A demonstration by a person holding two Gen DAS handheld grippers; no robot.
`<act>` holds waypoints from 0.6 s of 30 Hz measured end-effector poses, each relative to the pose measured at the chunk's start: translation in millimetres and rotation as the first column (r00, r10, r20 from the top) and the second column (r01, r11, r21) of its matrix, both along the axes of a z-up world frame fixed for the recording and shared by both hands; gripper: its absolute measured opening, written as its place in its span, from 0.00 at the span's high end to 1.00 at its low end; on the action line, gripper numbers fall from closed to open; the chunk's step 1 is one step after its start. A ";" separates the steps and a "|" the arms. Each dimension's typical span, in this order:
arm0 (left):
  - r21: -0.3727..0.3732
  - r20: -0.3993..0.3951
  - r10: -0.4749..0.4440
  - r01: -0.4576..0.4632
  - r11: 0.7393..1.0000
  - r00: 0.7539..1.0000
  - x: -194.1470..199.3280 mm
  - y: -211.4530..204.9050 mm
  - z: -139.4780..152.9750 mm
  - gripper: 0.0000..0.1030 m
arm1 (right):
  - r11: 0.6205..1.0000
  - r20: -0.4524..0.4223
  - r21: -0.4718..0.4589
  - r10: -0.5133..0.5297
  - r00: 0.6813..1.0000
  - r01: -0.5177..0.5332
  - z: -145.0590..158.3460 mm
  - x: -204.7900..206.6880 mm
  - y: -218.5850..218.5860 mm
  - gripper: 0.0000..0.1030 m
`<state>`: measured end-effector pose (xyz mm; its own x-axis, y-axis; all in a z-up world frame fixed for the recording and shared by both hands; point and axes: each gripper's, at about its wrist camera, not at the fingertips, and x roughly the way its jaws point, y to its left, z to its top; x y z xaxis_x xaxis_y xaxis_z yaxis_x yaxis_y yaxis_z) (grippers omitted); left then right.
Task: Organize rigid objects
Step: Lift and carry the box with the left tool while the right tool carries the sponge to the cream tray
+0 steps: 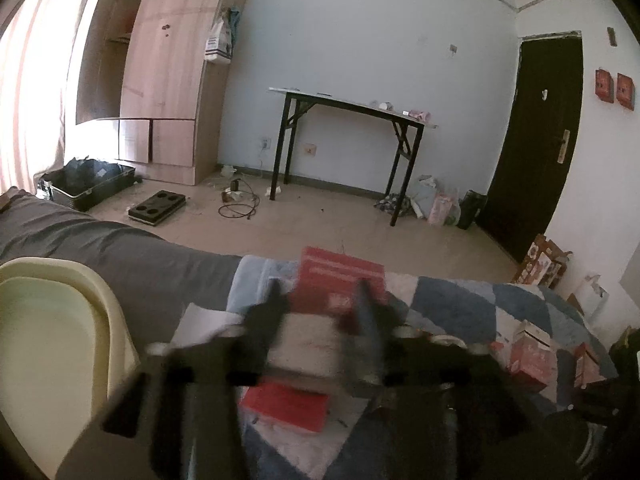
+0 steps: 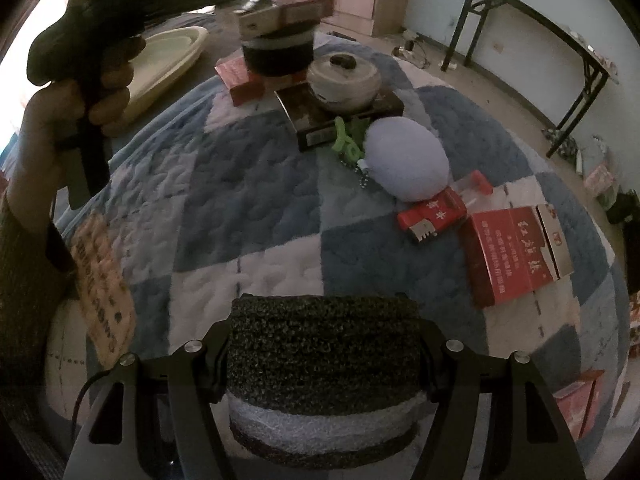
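Observation:
In the left wrist view my left gripper is shut on a red box, held above the checked blanket; another red box lies below. In the right wrist view the left gripper holds that box over a black foam ring. My right gripper is shut on a black-and-white foam cylinder. On the blanket lie a white round pot on a dark box, a pale blue oval, a small red pack and a red carton.
A cream basin sits at the left on the grey bed sheet. Beyond the bed are a black folding table, a wooden wardrobe, a dark door and floor clutter. A green keychain lies by the oval.

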<state>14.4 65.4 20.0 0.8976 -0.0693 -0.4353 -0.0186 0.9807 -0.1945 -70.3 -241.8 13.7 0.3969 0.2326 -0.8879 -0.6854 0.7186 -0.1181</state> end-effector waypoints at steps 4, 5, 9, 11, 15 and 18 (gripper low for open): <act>0.002 0.071 0.025 -0.025 1.000 0.997 -8.8 -2.2 7.3 0.09 | 1.000 0.001 0.020 -0.010 1.000 0.010 2.0 0.9 -1.3 0.34; 0.003 0.078 0.020 -0.020 1.000 0.997 -10.1 -2.9 8.2 0.07 | 1.000 0.001 0.024 -0.015 1.000 0.015 2.6 1.7 -1.9 0.34; 0.021 0.032 0.001 -0.002 1.000 0.999 -1.3 -6.7 2.6 0.07 | 0.999 -0.002 0.032 -0.032 0.999 0.032 3.5 3.4 -3.9 0.34; 0.050 0.020 -0.008 0.007 0.999 1.000 0.9 -11.9 0.2 0.07 | 0.999 -0.005 0.033 -0.038 0.999 0.038 3.2 4.5 -4.3 0.34; 0.095 0.025 -0.016 0.013 0.995 1.000 1.0 -21.6 -0.8 0.07 | 0.998 0.000 0.041 -0.047 0.999 0.047 4.3 5.7 -4.1 0.34; 0.096 0.006 -0.016 0.016 0.995 1.000 2.0 -21.8 -4.4 0.07 | 0.997 0.003 0.052 -0.058 0.998 0.058 5.8 6.4 -5.0 0.34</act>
<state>16.3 43.6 15.6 0.8994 -0.0419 -0.4350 -0.0020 0.9950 -0.0999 -63.9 -246.8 19.5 0.4147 0.2549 -0.8735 -0.6417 0.7625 -0.0822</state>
